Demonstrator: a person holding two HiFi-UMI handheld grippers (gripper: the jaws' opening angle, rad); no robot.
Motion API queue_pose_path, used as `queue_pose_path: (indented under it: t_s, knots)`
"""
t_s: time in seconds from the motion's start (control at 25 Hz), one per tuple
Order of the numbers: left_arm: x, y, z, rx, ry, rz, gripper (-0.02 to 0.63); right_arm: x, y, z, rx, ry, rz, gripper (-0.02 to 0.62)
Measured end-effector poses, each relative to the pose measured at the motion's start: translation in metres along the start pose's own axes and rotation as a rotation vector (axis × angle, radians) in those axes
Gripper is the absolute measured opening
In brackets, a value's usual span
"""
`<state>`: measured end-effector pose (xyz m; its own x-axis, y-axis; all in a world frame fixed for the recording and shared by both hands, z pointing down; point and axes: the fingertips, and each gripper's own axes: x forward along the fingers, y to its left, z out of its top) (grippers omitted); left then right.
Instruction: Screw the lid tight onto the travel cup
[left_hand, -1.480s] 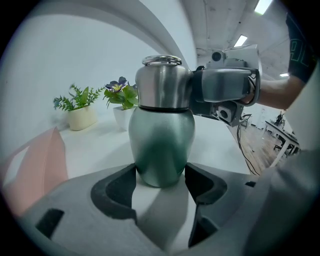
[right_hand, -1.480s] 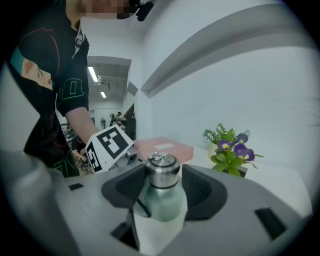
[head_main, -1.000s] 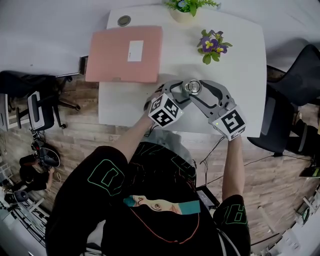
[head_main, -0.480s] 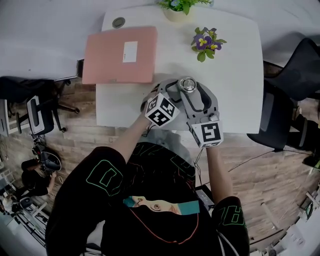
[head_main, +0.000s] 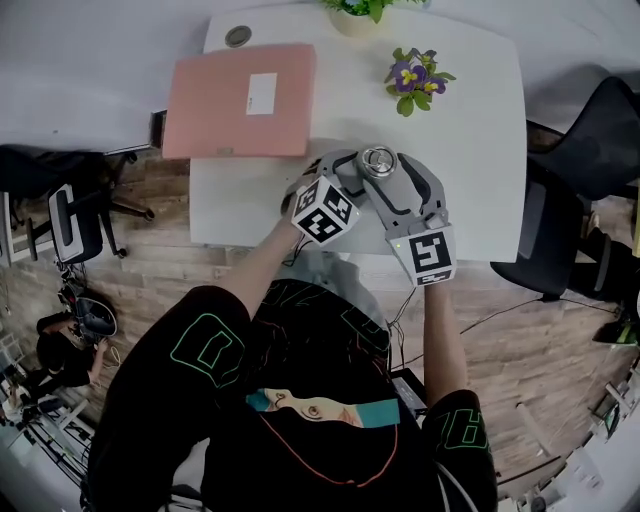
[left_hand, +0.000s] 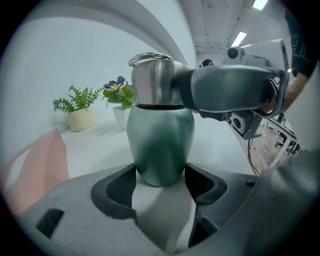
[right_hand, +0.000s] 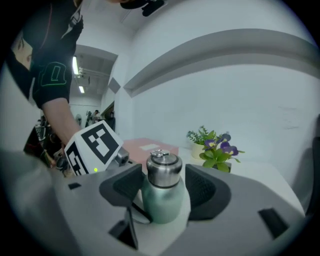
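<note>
Cup (left_hand: 160, 145) in left gripper (left_hand: 161, 175) (lid (left_hand: 152, 80) on)

Little here can truly be read. The cube (right_hand: 92, 147) on my left gripper (left_hand: 160, 180) carries black-and-white square patterns, which are code marks rather than letters. The cube (head_main: 432, 255) on my right gripper (right_hand: 162, 192) carries the same kind (its top face looks a little like a blocky 5, though it is only a pattern). My black shirt's sleeve (right_hand: 52, 75) has a green outlined figure shaped like a 0 or a D; I cannot tell which. The pink folder (head_main: 242, 100) bears a white label (head_main: 262, 93), with print too small to read.
</note>
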<state>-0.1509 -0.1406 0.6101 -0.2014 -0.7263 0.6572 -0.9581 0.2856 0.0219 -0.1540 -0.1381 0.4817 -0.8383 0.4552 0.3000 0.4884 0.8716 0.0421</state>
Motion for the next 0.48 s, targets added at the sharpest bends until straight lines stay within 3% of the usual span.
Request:
queue_pose_path:
  t_s: [0.16,0.48]
  knots:
    - [0.001,-0.001,0.0,0.001,-0.001,-0.004,0.316,0.001,0.003,0.008,-0.062,0.01,0.139,0.276]
    - [0.0,-0.002,0.0,-0.005,0.001,-0.02,0.316,0.001,0.007,0.015,-0.068,0.073,0.454,0.278]
